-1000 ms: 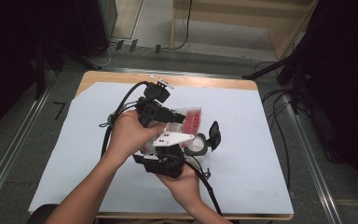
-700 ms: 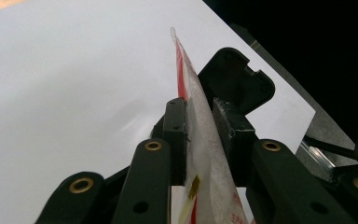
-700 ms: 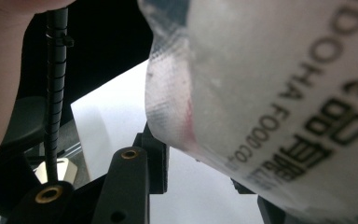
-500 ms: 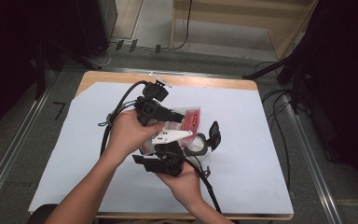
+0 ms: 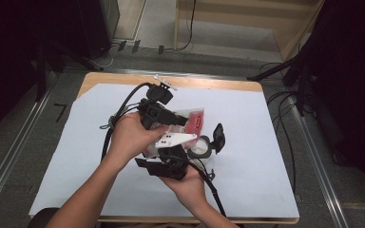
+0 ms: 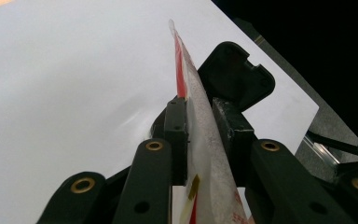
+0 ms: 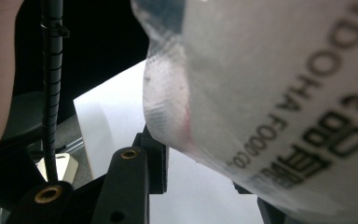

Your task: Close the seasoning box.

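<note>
Above the worktop's (image 5: 266, 123) middle, the left claw (image 6: 200, 126) pinched the packet (image 6: 200, 140) edge-on from above while the right claw (image 7: 200, 186), below, straddled its lower end, grip unclear.

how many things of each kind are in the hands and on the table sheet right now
Claws, black: 2, the left claw and the right claw
Food packets, clear with red print: 1, the packet, pinched in the left claw
Tape rolls, white: 1, the tape roll on the white sheet
Total: 4
</note>
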